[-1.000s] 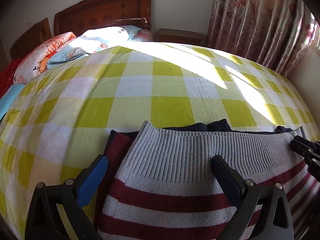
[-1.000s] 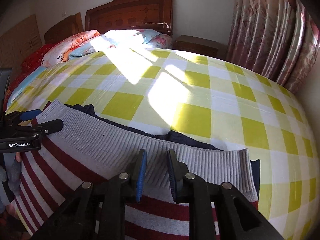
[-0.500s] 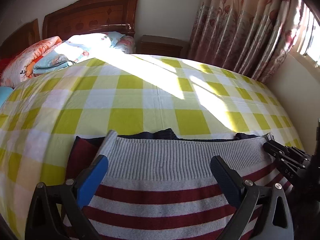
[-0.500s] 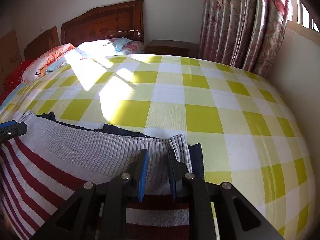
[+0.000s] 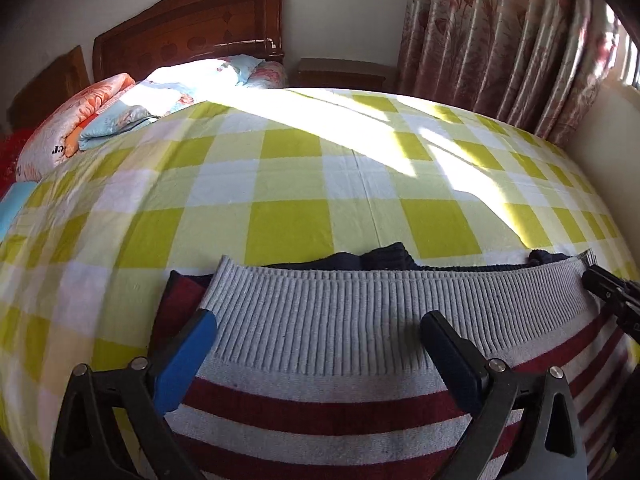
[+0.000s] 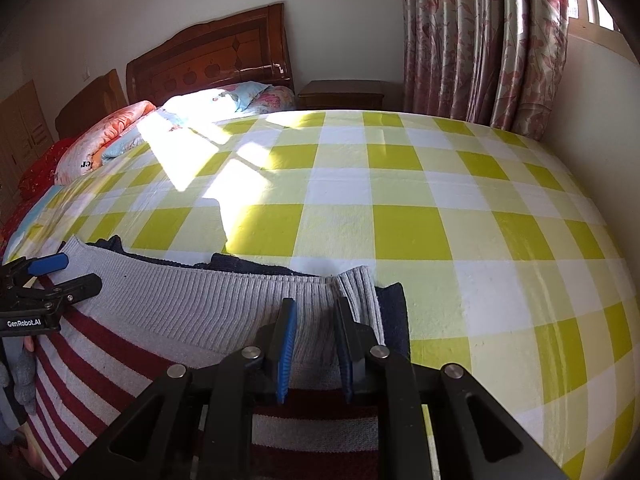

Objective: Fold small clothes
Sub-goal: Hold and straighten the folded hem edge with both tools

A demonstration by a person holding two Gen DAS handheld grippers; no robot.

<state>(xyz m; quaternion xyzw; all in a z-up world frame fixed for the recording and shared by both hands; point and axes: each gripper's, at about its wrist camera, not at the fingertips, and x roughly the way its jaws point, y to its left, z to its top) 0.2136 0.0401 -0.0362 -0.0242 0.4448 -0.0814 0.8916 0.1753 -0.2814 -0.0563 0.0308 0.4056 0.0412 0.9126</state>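
Striped sweater [image 5: 340, 396], red & white w/ a grey ribbed hem [image 5: 360, 312], lies at the near edge of the bed, on the yellow-green checked sheet [image 5: 288, 184]. Dark navy cloth [image 5: 384, 258] pokes out from under the hem along its far side; in the right wrist view it also shows at the hem's right corner [image 6: 394, 312]. A dark red layer [image 5: 180, 300] sticks out under the hem's left corner. Left gripper [image 5: 318, 344] sits over the hem w/ its blue-padded fingers wide apart, nothing clamped; the left pad is at the hem's left corner, the right pad over the ribbing. Right gripper [image 6: 316, 344] has its pads drawn close tog. w/ a fold of the grey ribbing bunched up betw. them, pinched near the hem's right corner; the knit puckers beside the right finger. From the left wrist view, the right gripper's black tips show at the far right end of the hem. From the right wrist view, the left gripper shows at the left edge, w/ a gloved hand [image 6: 22, 376] below it. Rest of the sheet ahead is bare w/ sun patches across it. Far end: pillows & folded floral quilts [image 5: 132, 108], wooden headboard [image 5: 192, 28], a nightstand [image 5: 340, 74], flowered curtains [image 5: 500, 40] on the right.
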